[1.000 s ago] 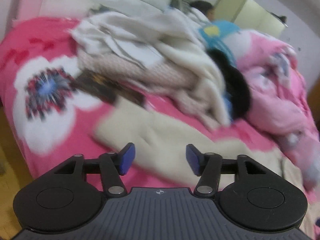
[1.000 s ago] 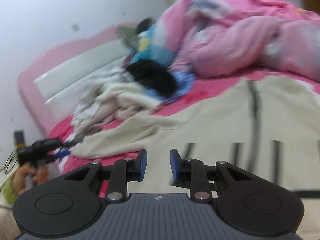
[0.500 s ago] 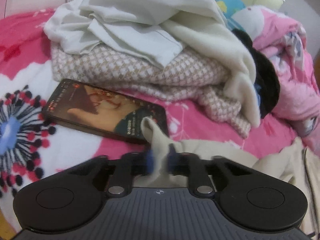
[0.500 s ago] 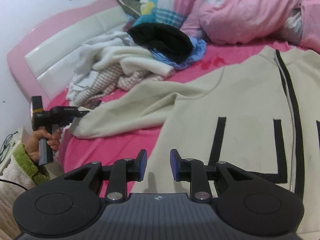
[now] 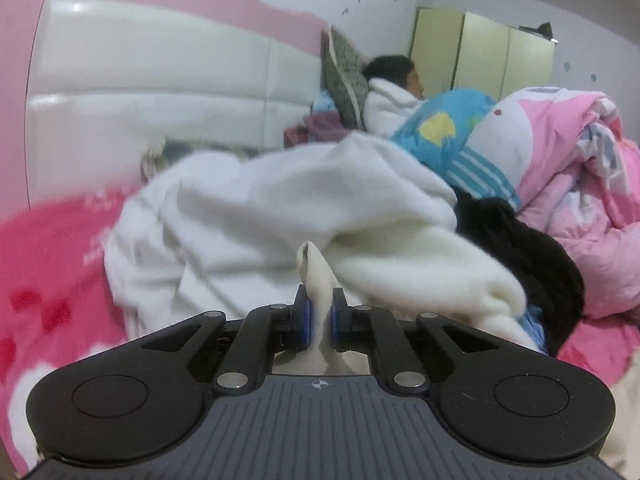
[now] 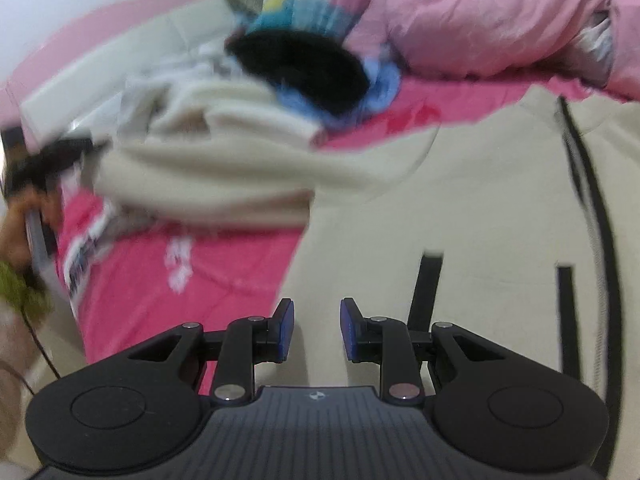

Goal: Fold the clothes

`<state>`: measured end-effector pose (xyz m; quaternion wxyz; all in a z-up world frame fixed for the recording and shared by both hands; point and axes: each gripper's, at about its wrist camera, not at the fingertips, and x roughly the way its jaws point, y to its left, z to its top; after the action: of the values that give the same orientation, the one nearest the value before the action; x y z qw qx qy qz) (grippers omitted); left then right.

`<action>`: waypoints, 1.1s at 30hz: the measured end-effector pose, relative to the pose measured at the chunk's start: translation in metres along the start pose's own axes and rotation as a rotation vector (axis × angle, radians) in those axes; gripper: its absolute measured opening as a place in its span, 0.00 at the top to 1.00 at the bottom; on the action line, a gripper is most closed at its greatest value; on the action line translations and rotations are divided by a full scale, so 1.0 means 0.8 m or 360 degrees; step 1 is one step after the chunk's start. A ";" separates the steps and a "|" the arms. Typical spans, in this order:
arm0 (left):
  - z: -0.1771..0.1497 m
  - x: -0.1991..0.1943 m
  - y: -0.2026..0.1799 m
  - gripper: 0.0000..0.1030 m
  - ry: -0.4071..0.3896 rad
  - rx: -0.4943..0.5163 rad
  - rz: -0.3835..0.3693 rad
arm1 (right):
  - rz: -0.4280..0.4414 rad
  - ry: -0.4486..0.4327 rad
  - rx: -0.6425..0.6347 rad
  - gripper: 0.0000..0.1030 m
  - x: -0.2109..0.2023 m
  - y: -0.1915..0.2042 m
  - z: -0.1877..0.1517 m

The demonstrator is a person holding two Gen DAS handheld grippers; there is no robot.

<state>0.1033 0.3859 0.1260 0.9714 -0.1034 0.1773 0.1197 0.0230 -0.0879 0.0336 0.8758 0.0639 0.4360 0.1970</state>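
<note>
The left gripper (image 5: pixel 319 312) was clamped on the tip of a cream sleeve (image 5: pixel 316 276), the fabric pinched between the blue pads and standing up in a small peak above them. That sleeve belonged to the cream jacket (image 6: pixel 480 184) with black stripes, which lay spread across the near right part of the pink bedsheet (image 6: pixel 208 272); the sleeve stretched away to the left from the jacket's body. The right gripper (image 6: pixel 317 330) hung over the jacket's near left edge with its jaws apart and nothing between them.

The step in hand looked to be folding the sleeve inward over the jacket's body. To do it well, the left grip probably needed to keep its pinch firm while carrying the cuff low and flat toward the right, so the sleeve would lie without twisting. The free right gripper might best have pressed or pinned the body near the shoulder seam, to stop the whole garment from sliding. Dragging the sleeve through the heap beside it risked snagging other cloth.

Counted: two grippers; one cream jacket; one heap of white and cream clothes (image 5: pixel 280 216) at the far left; one black garment (image 5: pixel 528 252) against it; one pink quilt (image 5: pixel 580 208) bunched at the far right; one person lying by the headboard (image 5: pixel 160 92). How many pieces the heap held could not be told.
</note>
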 end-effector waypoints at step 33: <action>-0.016 -0.258 -0.586 0.47 0.0365 0.0734 -0.1430 | -0.0277 -0.0670 0.0983 0.72 -0.309 -0.232 -0.234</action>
<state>0.0383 -0.1031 0.2651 0.8987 0.0350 0.2425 -0.3637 -0.2052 -0.3677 0.0494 0.8991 0.3266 0.2892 -0.0361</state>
